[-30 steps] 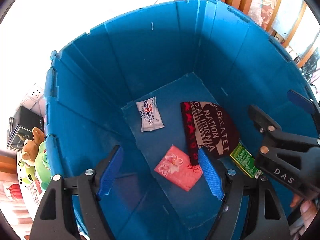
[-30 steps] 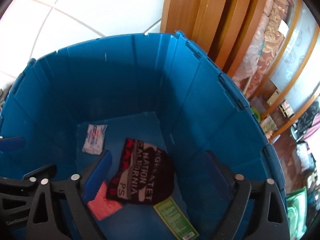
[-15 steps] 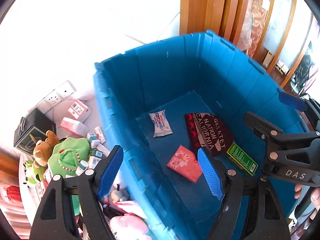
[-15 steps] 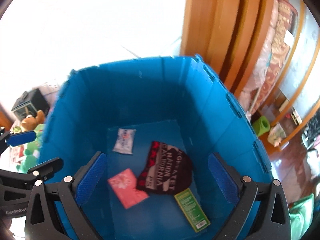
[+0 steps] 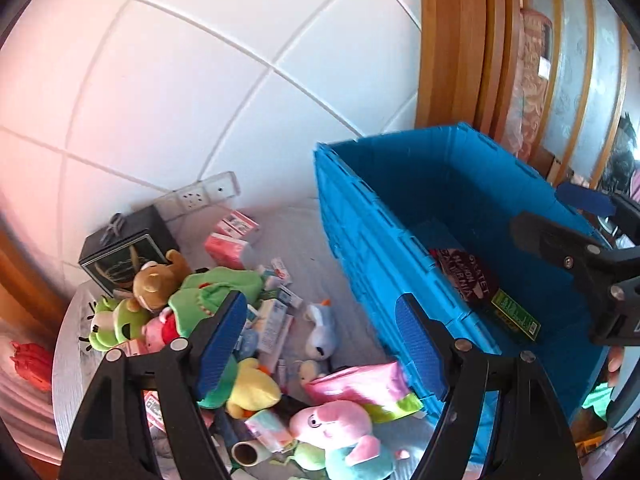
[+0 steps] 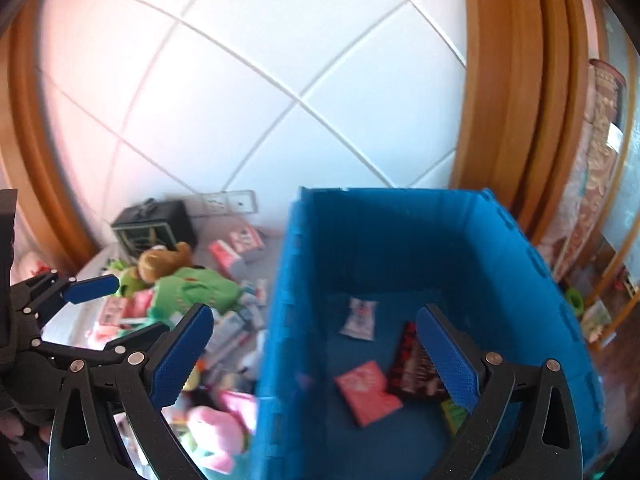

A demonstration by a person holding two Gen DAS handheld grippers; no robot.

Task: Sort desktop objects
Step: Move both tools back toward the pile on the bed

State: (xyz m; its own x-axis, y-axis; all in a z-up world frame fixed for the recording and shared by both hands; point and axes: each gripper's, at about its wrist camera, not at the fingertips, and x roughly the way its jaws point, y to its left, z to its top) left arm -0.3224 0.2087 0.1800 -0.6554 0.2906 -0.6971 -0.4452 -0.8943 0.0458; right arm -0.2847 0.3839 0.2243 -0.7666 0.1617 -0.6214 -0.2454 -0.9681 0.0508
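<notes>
A blue plastic crate stands on the right of the table. In it lie a dark printed cloth, a pink packet, a white sachet and a green packet. Left of the crate is a heap of plush toys and small boxes: a green plush, a brown bear, a pink pig, a yellow duck. My left gripper is open and empty above the heap beside the crate wall. My right gripper is open and empty over the crate's left wall.
A black box and a wall socket strip stand at the back against the white tiled wall. Pink boxes lie behind the toys. A wooden door frame rises behind the crate.
Both grippers have pulled up out of the crate and swung left. The toy heap has come into view in both views. Both stay open and empty.
</notes>
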